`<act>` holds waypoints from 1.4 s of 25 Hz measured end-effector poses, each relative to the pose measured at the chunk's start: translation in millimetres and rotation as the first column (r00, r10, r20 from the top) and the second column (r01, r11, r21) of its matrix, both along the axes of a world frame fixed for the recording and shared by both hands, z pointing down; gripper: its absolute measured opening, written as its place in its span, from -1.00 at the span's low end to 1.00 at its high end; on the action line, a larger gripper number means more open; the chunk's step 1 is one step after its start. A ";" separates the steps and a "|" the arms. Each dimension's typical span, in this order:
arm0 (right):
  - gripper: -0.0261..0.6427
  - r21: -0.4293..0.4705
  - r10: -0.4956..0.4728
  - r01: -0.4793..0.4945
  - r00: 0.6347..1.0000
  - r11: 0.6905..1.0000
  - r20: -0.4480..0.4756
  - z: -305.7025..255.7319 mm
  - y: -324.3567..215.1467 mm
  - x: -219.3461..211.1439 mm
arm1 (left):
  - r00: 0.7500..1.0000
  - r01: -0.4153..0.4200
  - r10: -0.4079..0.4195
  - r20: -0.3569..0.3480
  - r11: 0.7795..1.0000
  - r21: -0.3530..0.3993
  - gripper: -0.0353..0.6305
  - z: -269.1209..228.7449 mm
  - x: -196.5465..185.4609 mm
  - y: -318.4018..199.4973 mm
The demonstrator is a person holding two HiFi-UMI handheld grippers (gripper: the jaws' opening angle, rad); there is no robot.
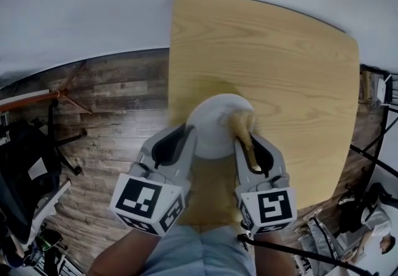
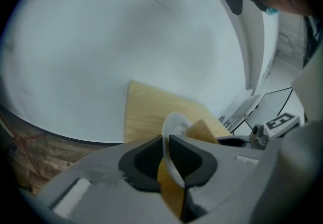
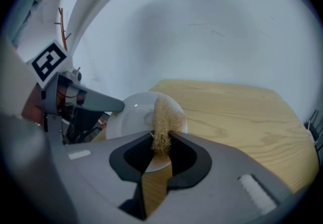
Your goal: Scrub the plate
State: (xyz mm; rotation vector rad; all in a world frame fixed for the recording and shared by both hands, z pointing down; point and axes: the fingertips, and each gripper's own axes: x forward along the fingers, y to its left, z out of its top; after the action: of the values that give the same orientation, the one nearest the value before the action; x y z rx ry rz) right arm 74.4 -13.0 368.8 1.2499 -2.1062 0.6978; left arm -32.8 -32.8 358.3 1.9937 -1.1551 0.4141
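A white plate (image 1: 210, 127) is held tilted over the near part of the wooden table (image 1: 292, 63). My left gripper (image 1: 186, 138) is shut on the plate's left rim; the plate (image 2: 174, 132) stands edge-on between its jaws in the left gripper view. My right gripper (image 1: 244, 139) is shut on a tan fibrous scrubber (image 1: 241, 123). The scrubber (image 3: 162, 123) lies against the face of the plate (image 3: 132, 114) in the right gripper view, and it shows beside the plate as a tan scrubber (image 2: 203, 130) in the left gripper view.
The table top is bare light wood, set against a white wall (image 1: 93, 1). Dark plank floor (image 1: 106, 101) lies to the left, with a black chair (image 1: 25, 163) on it. Stands and cables (image 1: 367, 206) crowd the right side. The person's knees (image 1: 199, 250) are below the grippers.
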 end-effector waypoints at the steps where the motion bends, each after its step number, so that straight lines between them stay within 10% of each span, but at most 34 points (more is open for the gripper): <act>1: -0.70 -0.001 0.000 -0.001 1.000 1.000 -0.018 0.1 -4.3 1.6 | 1.000 -0.008 0.008 0.011 1.000 0.008 -0.71 -1.2 0.6 -0.3; 18: -0.71 0.059 -0.179 0.187 0.977 0.981 -0.118 -20.6 -24.8 -50.2 | 0.995 -0.078 0.076 0.060 0.997 0.028 -0.70 -10.2 10.1 4.4; 35: -0.71 -0.015 -0.246 0.248 0.967 0.969 0.069 -10.3 20.4 -70.1 | 0.991 -0.110 0.107 0.077 0.993 0.033 -0.70 -1.6 9.3 8.4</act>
State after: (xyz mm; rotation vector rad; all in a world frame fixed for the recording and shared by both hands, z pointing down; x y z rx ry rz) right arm 4.3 7.4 358.6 0.9399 -2.2514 0.6585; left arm -23.5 -24.5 356.7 2.0956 -1.1108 0.5310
